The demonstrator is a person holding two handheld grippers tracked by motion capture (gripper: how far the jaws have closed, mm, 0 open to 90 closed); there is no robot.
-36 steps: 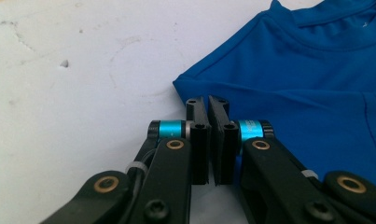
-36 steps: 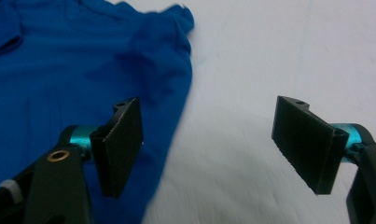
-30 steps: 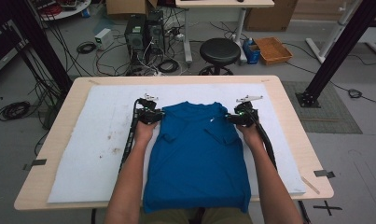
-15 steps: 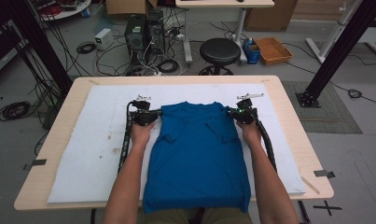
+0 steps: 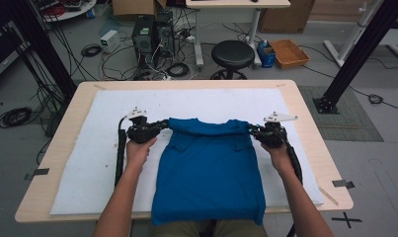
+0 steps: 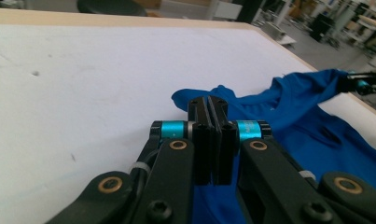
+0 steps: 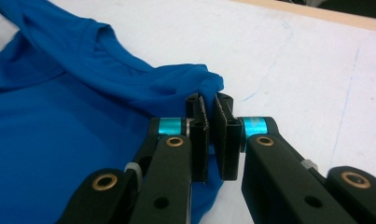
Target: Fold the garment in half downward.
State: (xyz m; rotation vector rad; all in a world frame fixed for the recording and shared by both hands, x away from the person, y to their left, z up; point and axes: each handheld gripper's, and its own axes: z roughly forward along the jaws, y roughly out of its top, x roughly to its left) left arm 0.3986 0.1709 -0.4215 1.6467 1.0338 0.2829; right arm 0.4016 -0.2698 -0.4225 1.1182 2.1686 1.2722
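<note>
A blue shirt (image 5: 209, 173) lies on the white cloth (image 5: 88, 168) that covers the wooden table (image 5: 305, 106), with its lower edge hanging over the near edge of the table toward the person. Its far end is folded over into a thick roll running straight across between the 2 grippers.

The left gripper (image 5: 162, 124) pinches the left end of that roll; in the left gripper view its jaws are pressed together with blue fabric caught between them (image 6: 209, 105). The right gripper (image 5: 252, 129) pinches the right end; in the right gripper view its jaws are clamped on a bunched corner of the shirt (image 7: 206, 86), with a thin sliver of fabric between the pads. Both corners are lifted slightly off the cloth, and the fold between them is pulled fairly taut.

The left hand (image 5: 139, 148) and right hand (image 5: 278, 153) sit just outside the shirt's 2 sides, forearms running back to the near edge
</note>
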